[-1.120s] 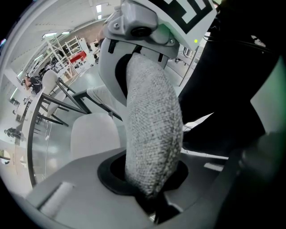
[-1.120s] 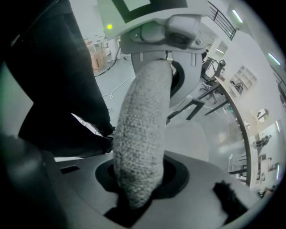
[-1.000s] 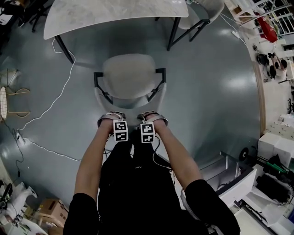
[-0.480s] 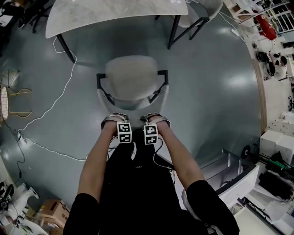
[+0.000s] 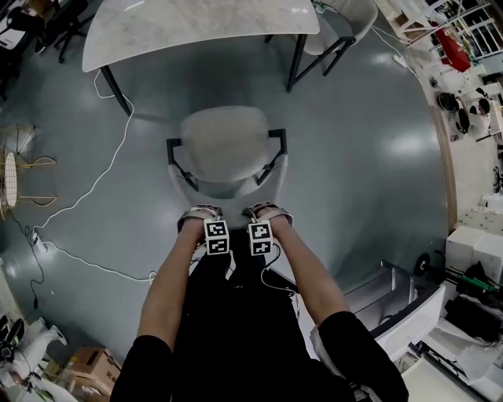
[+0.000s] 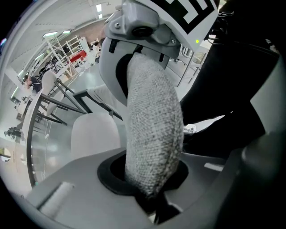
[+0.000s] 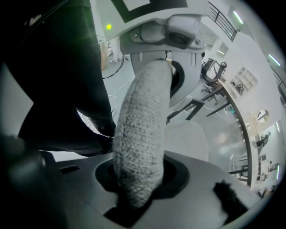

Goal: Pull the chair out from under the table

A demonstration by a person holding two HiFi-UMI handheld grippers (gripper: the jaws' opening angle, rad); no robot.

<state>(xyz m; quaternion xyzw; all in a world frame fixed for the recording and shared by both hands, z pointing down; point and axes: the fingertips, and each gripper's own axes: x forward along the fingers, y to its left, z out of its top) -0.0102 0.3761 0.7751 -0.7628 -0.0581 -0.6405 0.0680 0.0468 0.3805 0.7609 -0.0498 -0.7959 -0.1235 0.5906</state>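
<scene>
The pale grey chair (image 5: 225,144) stands on the floor, a short way out from the marble-topped table (image 5: 196,27). Its knitted grey backrest (image 5: 228,190) faces me. My left gripper (image 5: 203,215) is shut on the left part of the backrest's top edge, and my right gripper (image 5: 264,213) is shut on the right part. In the left gripper view the backrest (image 6: 152,129) runs up from between the jaws of the left gripper (image 6: 149,181) to the right gripper (image 6: 143,29). In the right gripper view the backrest (image 7: 140,134) rises out of the right gripper (image 7: 136,190) towards the left gripper (image 7: 165,29).
A second chair (image 5: 346,20) stands by the table's far right corner. A white cable (image 5: 86,196) trails over the floor at the left. Boxes and a metal cart (image 5: 397,302) crowd the right side. My legs stand just behind the grippers.
The chair and both grippers have slid back towards me, and the gap between seat and table has widened. Both grips are unchanged.
</scene>
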